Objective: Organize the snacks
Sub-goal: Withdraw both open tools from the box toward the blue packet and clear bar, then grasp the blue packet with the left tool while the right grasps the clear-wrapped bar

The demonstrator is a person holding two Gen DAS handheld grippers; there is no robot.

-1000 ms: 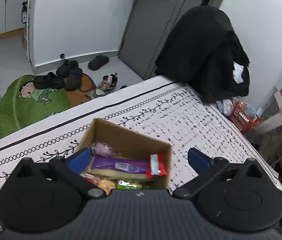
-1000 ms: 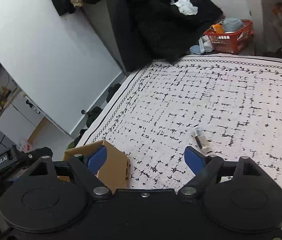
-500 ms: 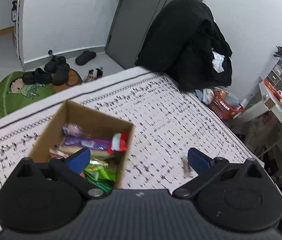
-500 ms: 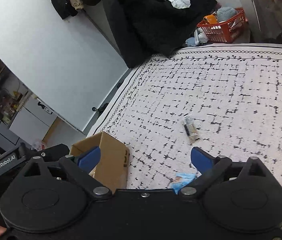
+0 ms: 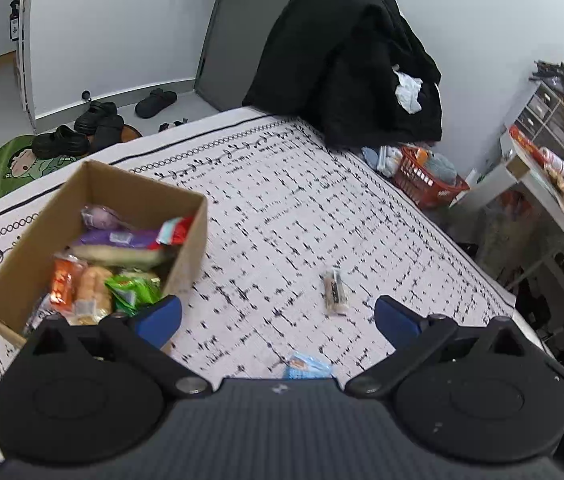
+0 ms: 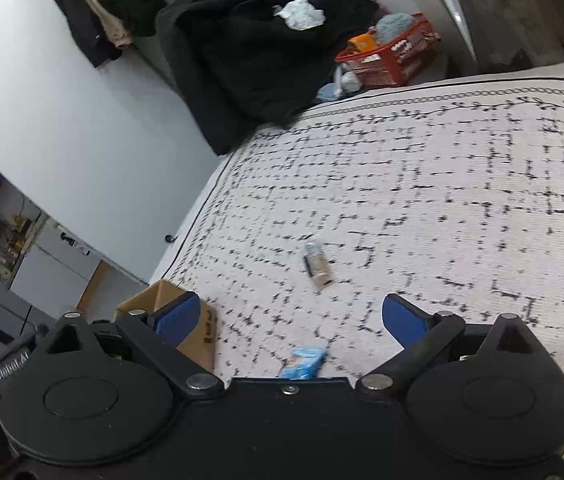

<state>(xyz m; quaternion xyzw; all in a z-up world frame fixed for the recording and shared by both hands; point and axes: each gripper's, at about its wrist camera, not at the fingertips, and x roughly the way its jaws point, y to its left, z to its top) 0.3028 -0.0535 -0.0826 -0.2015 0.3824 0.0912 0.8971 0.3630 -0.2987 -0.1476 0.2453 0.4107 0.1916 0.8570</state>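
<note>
A cardboard box (image 5: 186, 240) holding several snack packets stands on the patterned tablecloth (image 5: 321, 208) at the left; its corner shows in the right wrist view (image 6: 202, 336). A thin beige snack bar (image 5: 335, 292) lies loose on the cloth, also in the right wrist view (image 6: 317, 266). A small blue packet (image 5: 307, 366) lies close below both grippers, also in the right wrist view (image 6: 303, 362). My left gripper (image 5: 278, 320) is open and empty, right of the box. My right gripper (image 6: 289, 318) is open and empty, above the blue packet.
A black coat (image 5: 353, 68) hangs at the table's far edge. A red basket (image 5: 425, 184) sits on the floor beyond it, with shelves (image 5: 553, 128) to the right. Shoes (image 5: 94, 124) and a green mat lie on the floor at the left.
Both grippers have pulled back and swung right. The box has slid to the left of the left view, and the snack bar and blue packet have come into sight.
</note>
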